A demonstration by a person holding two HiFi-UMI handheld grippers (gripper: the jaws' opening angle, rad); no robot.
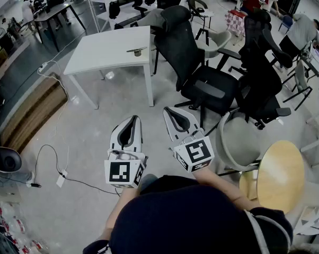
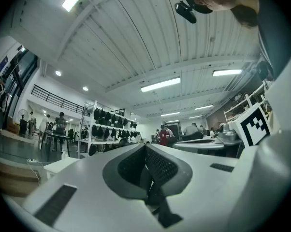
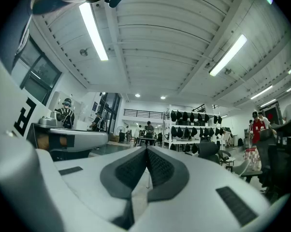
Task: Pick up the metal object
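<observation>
Both left tongs (image 1: 134,118) and right tongs (image 1: 170,110) closed, empty; one metal object (image 1: 136,51) on one table (image 1: 104,54)

The metal object (image 1: 136,51) is a small, slim, dull-coloured piece lying flat on the white table (image 1: 104,52). It sits close to the table's right edge, near the black office chair (image 1: 176,42). Its finer shape is too small to tell.
</observation>
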